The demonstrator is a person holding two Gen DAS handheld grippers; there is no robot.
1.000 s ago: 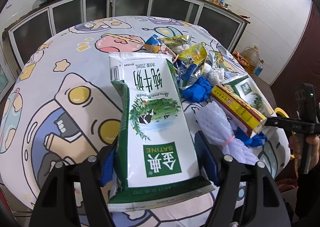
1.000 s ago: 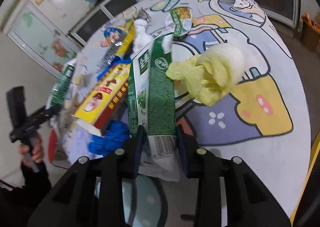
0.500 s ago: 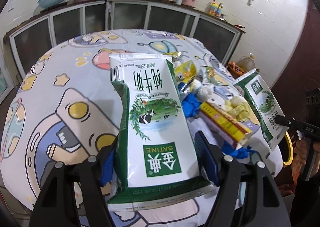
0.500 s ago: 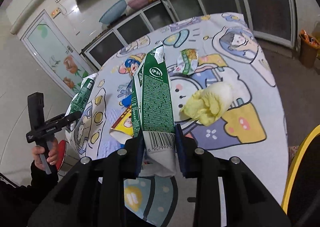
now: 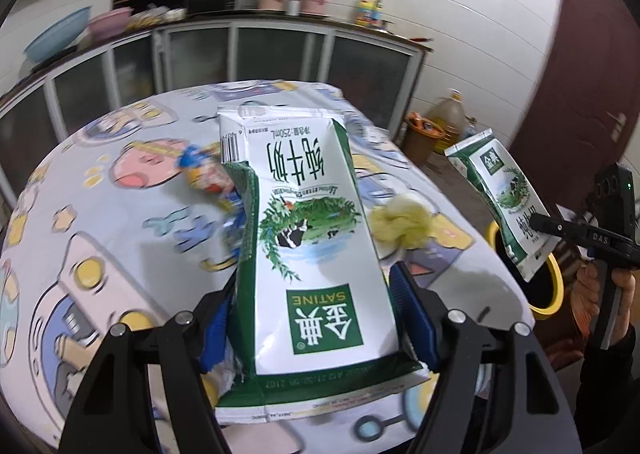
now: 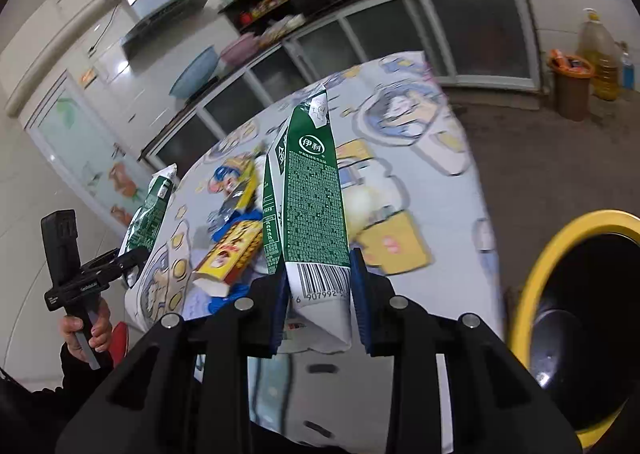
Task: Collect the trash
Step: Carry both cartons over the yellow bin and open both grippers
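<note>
1. Two flattened green-and-white milk cartons are in our grip, one in each tool, both lifted above the round table (image 5: 100, 213) with its cartoon-print cloth.
2. We see our left gripper (image 5: 316, 318) clamped on the broad faces of the first milk carton (image 5: 308, 238), which fills the centre of the left wrist view, its print upside down and its blue pads (image 5: 412, 318) pressing both side edges.
3. We see our right gripper (image 6: 318, 302) clamped on the narrow sides of the second milk carton (image 6: 312, 197), which stands upright in the middle of the right wrist view with its barcode just above the pads.
4. We find the yellow-rimmed black bin (image 6: 580, 314) at the lower right of the right wrist view, beside the table edge; in the left wrist view it sits at the right, under the second carton.
5. We note the remaining trash on the cloth: a crumpled yellow tissue (image 5: 400, 221) right of the first carton, and a yellow-and-red cardboard box (image 6: 228, 258) and blue wrappers (image 6: 240, 221) left of the second.
</note>
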